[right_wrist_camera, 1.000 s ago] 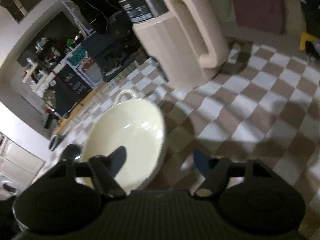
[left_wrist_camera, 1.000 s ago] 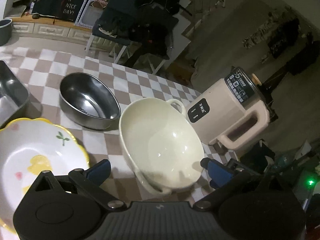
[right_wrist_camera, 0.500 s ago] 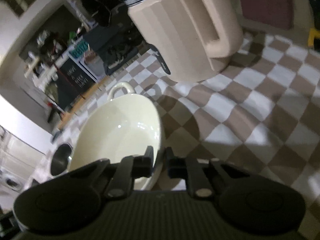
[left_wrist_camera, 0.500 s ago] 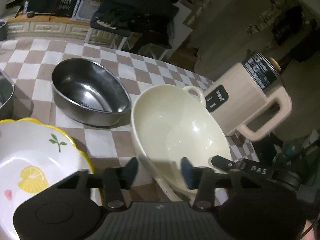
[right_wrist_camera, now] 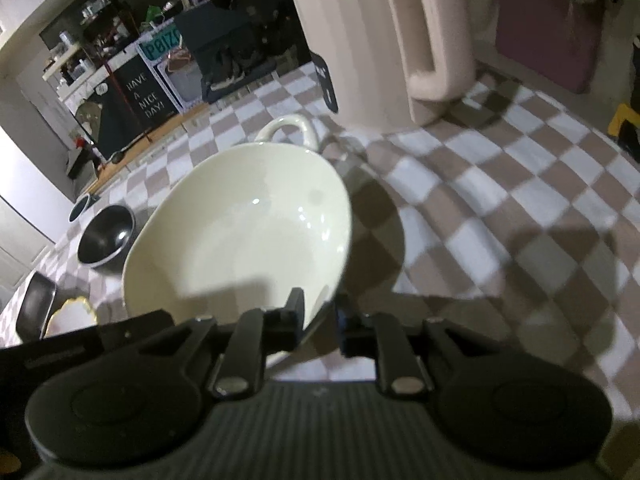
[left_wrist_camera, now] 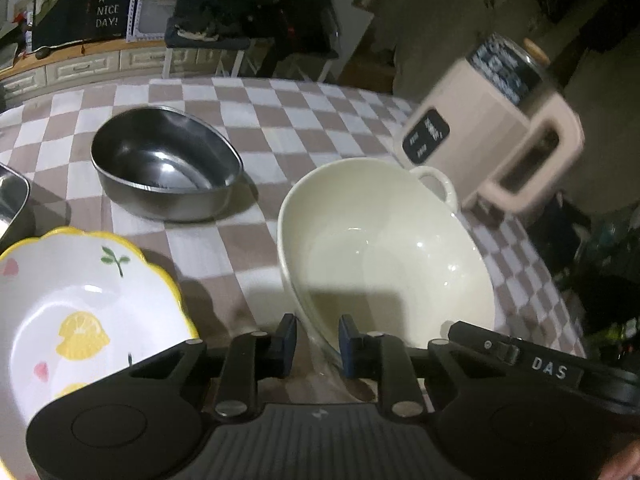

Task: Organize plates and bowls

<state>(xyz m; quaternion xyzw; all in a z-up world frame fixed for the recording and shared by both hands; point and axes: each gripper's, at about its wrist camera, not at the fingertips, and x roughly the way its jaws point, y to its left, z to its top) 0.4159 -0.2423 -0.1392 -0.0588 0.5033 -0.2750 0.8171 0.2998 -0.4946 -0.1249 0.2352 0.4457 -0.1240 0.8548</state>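
A large cream bowl with a loop handle is held over the checkered table; it also shows in the right wrist view. My left gripper is shut on its near rim. My right gripper is shut on the rim at the bowl's right side. A steel bowl stands behind on the left, also seen small in the right wrist view. A white plate with a yellow scalloped edge and lemon print lies at the near left.
A beige electric kettle stands just behind the cream bowl, large in the right wrist view. A steel tray corner is at the far left. The table's checkered cloth spreads to the right. A chair and cabinets lie beyond the table.
Both grippers went from open to shut on the cream bowl's rim, left on the near edge and right on the right side. The bowl now looks tilted and slightly raised.
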